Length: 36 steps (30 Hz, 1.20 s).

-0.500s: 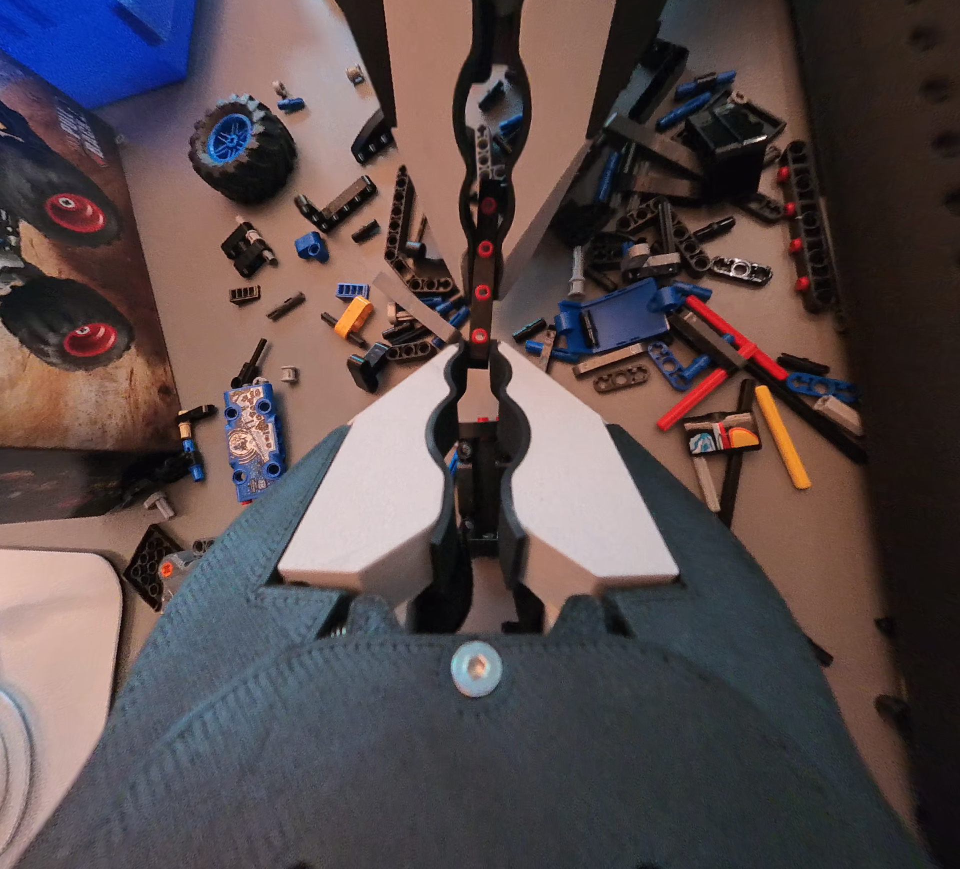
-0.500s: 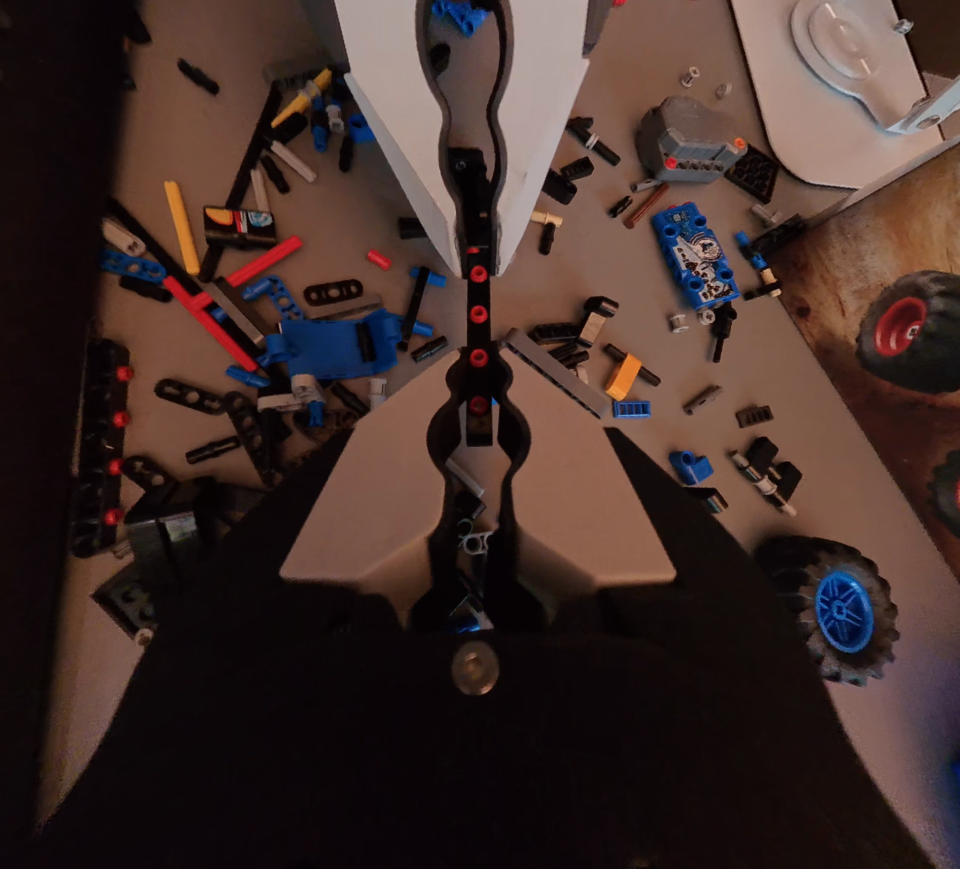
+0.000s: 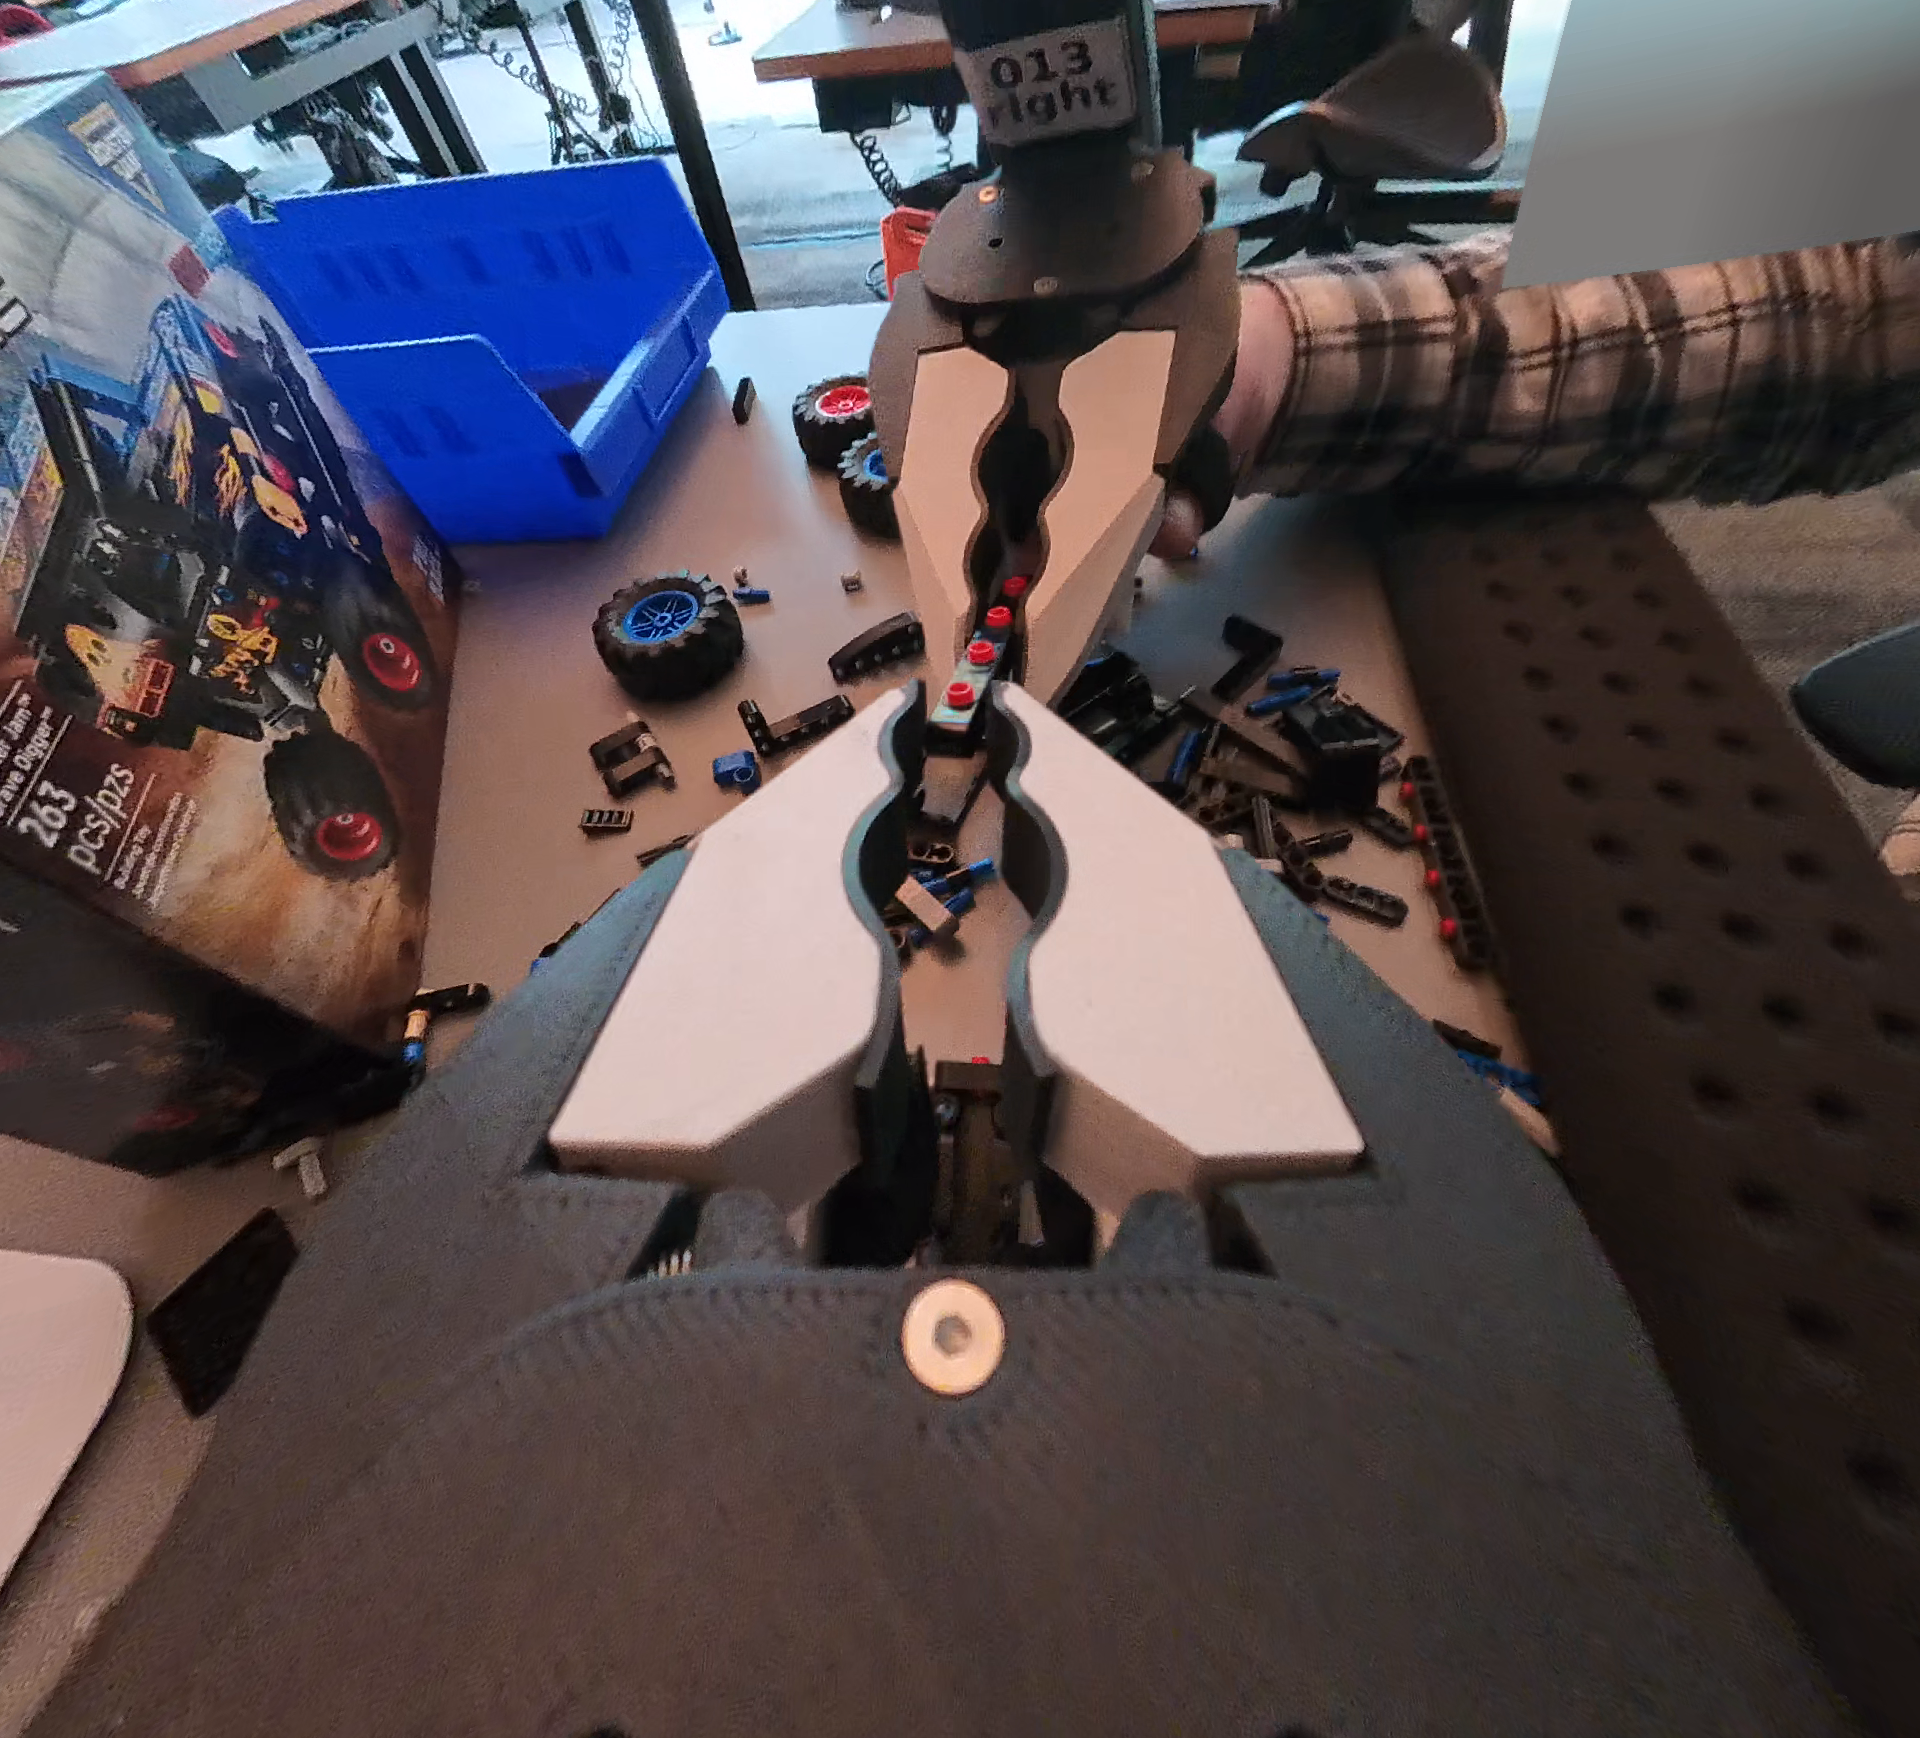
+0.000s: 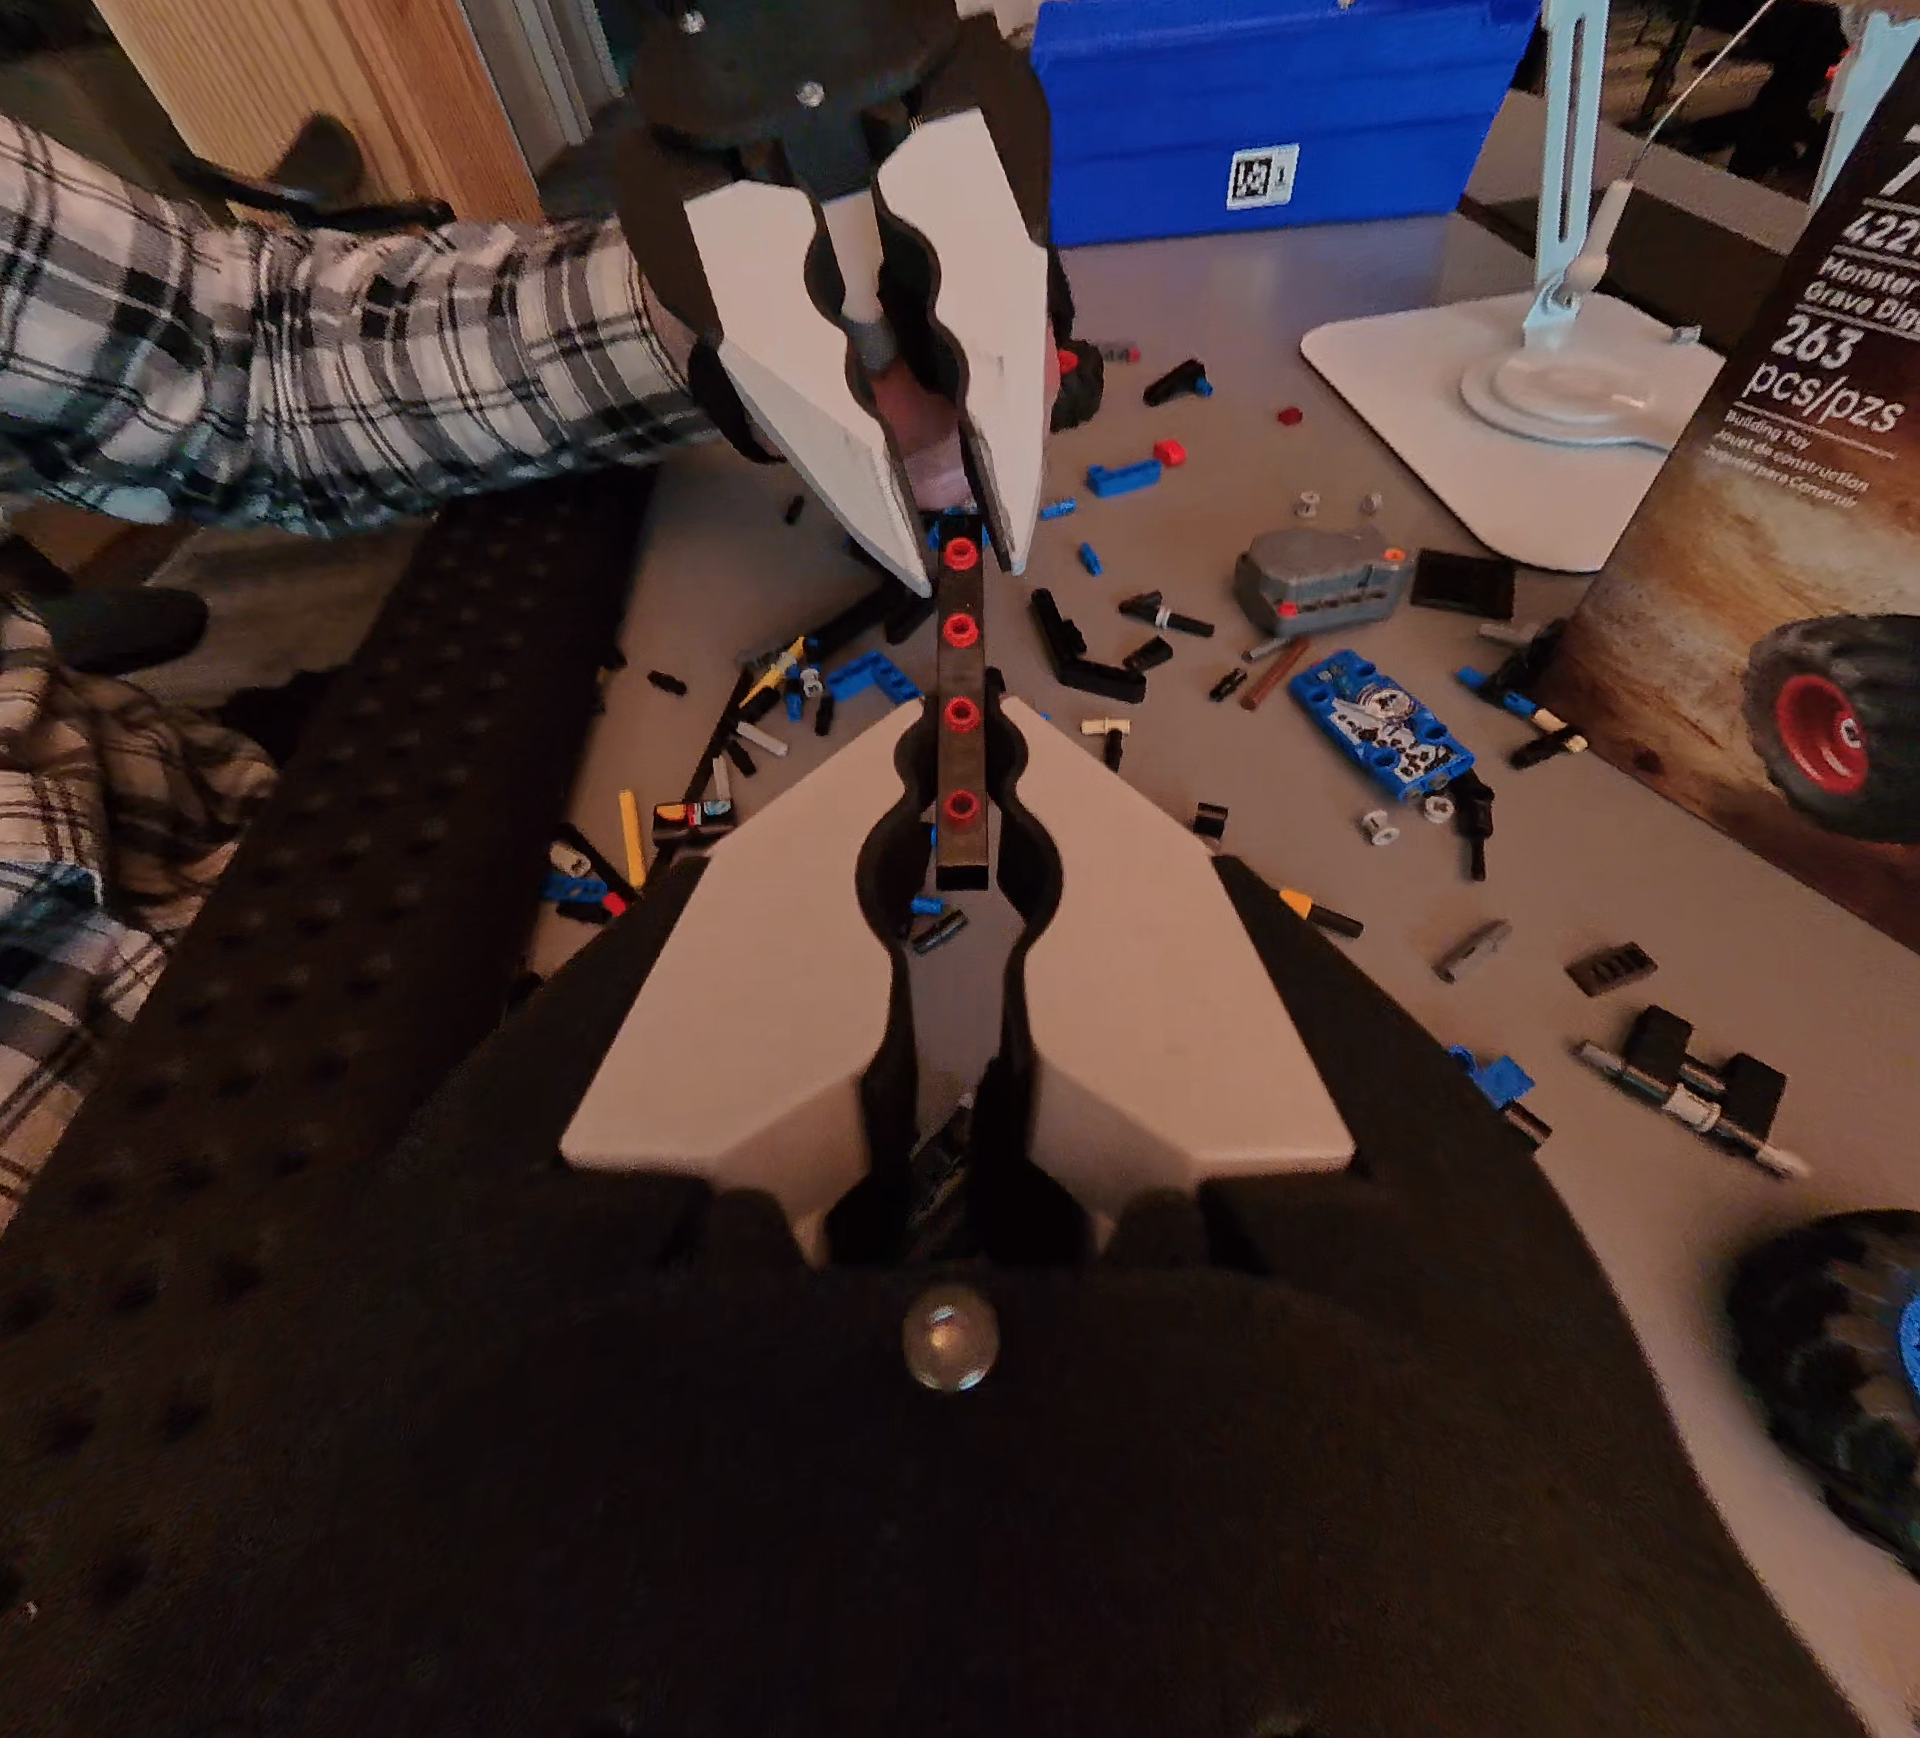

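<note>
Two hand-held grippers, left (image 3: 951, 717) and right (image 4: 961, 753), clamp opposite ends of a black beam (image 4: 960, 722), steadying it above the desk (image 4: 1299, 857); toy wheel (image 3: 668, 634) at ten o'clock.

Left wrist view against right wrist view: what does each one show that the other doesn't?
Only the left wrist view shows the black wheel with a blue hub whole, the red-hubbed wheel and the open front of the blue bin.

Only the right wrist view shows the grey motor block, the white stand base and the printed blue plate.

Both show the black beam with red pins, clamped at opposite ends by the left hand-held gripper and the right hand-held gripper, above the table of loose pieces, and the toy box.
</note>
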### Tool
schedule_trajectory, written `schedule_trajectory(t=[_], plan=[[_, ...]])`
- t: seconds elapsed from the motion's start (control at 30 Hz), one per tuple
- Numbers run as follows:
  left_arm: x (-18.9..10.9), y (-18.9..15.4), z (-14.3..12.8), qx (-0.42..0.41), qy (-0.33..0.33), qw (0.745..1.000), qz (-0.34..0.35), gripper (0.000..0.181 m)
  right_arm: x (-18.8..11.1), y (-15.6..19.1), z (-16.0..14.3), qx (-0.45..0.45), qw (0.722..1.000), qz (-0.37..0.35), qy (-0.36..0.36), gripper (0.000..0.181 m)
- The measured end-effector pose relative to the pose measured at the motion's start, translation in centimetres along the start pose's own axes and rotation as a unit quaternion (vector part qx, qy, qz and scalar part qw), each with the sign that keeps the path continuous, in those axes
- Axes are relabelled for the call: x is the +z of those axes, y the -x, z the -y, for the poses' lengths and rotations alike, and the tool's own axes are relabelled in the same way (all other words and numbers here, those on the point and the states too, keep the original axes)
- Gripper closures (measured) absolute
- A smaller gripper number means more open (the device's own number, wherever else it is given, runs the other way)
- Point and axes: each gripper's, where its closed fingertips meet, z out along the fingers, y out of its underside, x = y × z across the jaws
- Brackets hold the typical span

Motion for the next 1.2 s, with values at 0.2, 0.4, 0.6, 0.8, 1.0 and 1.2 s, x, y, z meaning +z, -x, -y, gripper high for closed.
schedule_trajectory(t=[0.2,0.4,0.6,0.8,1.0,1.2], plan=[[-0.2,0.1,0.6,-0.021,-0.024,0.999,-0.008,0.172,-0.1,0.2,0.7,0.014,1.000,0.009,-0.026,0.176],[-0.2,0.3,0.8,-0.065,-0.027,0.997,-0.015,0.176,-0.5,-0.8,1.2,-0.050,0.997,-0.056,-0.013,0.169],[0.0,0.4,0.2,-0.130,-0.015,0.991,-0.034,0.175,-0.9,-1.7,0.5,-0.160,0.976,-0.137,0.050,0.170],[-0.3,1.0,0.8,-0.138,-0.042,0.989,-0.029,0.172,-0.7,-1.4,0.9,-0.137,0.982,-0.126,0.033,0.173],[-0.4,0.9,2.0,-0.134,-0.083,0.987,-0.031,0.170,-0.9,-1.3,1.9,-0.093,0.989,-0.110,-0.014,0.173],[-0.5,0.5,2.4,-0.088,-0.083,0.993,-0.017,0.176,-0.8,-1.1,2.0,-0.098,0.989,-0.105,-0.018,0.170]])
